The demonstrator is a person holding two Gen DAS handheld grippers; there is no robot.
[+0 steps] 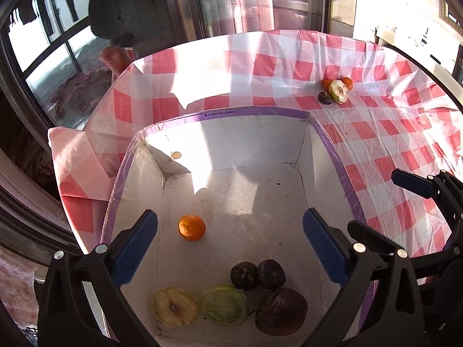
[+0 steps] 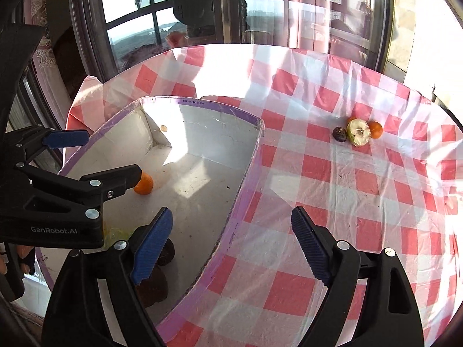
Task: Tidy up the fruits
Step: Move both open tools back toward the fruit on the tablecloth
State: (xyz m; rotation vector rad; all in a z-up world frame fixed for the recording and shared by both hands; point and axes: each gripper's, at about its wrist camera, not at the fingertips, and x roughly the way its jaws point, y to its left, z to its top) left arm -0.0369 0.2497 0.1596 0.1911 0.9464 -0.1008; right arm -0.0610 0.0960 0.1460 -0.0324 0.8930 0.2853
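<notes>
A white box with a purple rim (image 1: 246, 111) (image 2: 220, 107) stands on the checked table. Inside lie an orange (image 1: 192, 227) (image 2: 143, 185), a yellow apple half (image 1: 175, 307), a green apple half (image 1: 224, 305), two small dark fruits (image 1: 244, 275) (image 1: 271, 273) and a larger dark fruit (image 1: 281, 311). My left gripper (image 1: 230, 248) (image 2: 95, 156) is open and empty above the box. My right gripper (image 2: 231, 245) is open and empty over the box's right rim; its finger (image 1: 413, 184) shows in the left wrist view. Far right on the cloth sit a cut apple (image 1: 340, 91) (image 2: 358, 132), two oranges (image 1: 347, 83) (image 1: 327, 83) (image 2: 376, 129) and a dark fruit (image 1: 325, 97) (image 2: 339, 134).
The pink and white checked cloth (image 2: 332, 202) covers the round table. Windows and curtains (image 1: 246, 0) stand behind its far edge. A small pale scrap (image 1: 175, 154) lies in the box's far left corner.
</notes>
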